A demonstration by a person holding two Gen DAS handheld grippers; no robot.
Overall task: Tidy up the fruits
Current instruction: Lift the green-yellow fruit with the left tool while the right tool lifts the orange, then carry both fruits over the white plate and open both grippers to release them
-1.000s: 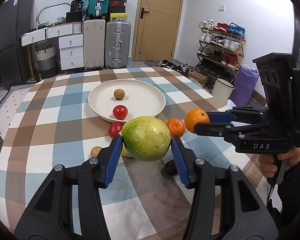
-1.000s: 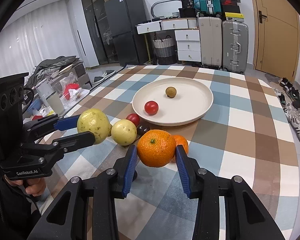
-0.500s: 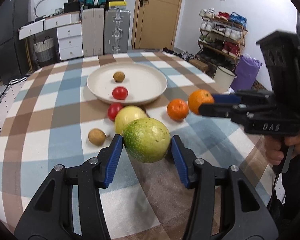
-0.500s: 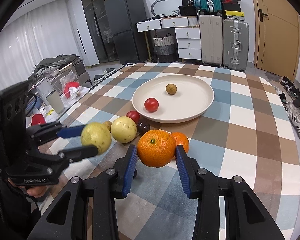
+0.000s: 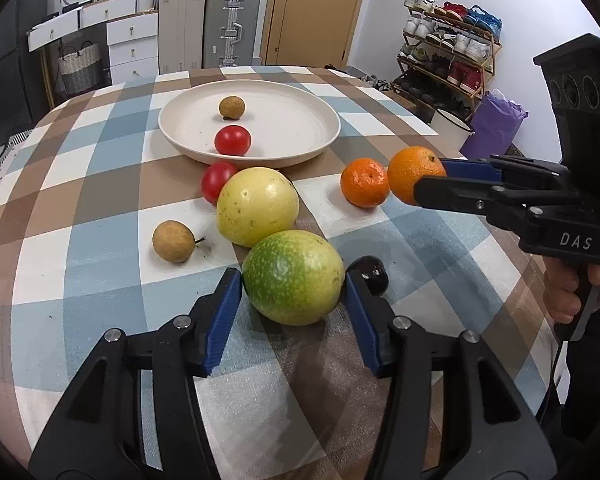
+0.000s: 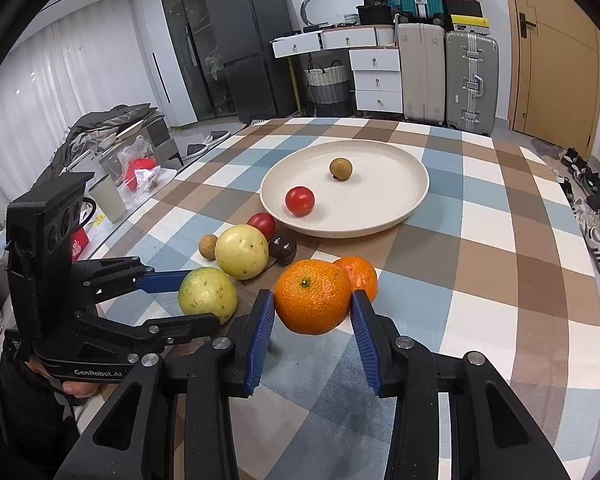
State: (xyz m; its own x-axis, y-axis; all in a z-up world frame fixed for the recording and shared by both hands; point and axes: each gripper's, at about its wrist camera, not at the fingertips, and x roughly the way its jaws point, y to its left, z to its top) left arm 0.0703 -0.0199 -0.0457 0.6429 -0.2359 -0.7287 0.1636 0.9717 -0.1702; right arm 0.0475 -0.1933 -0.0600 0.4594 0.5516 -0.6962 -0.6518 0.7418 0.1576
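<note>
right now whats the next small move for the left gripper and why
Probably open the left gripper and back off: the round green-yellow fruit between its blue pads sits low at the checked tablecloth, beside the matching pale yellow round fruit.

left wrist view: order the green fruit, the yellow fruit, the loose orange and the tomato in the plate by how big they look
1. green fruit, nearest, so unsure against yellow
2. yellow fruit
3. loose orange
4. tomato

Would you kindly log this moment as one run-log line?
left gripper: holds green fruit, low over table | right gripper: holds orange | plate: tomato, longan
</note>
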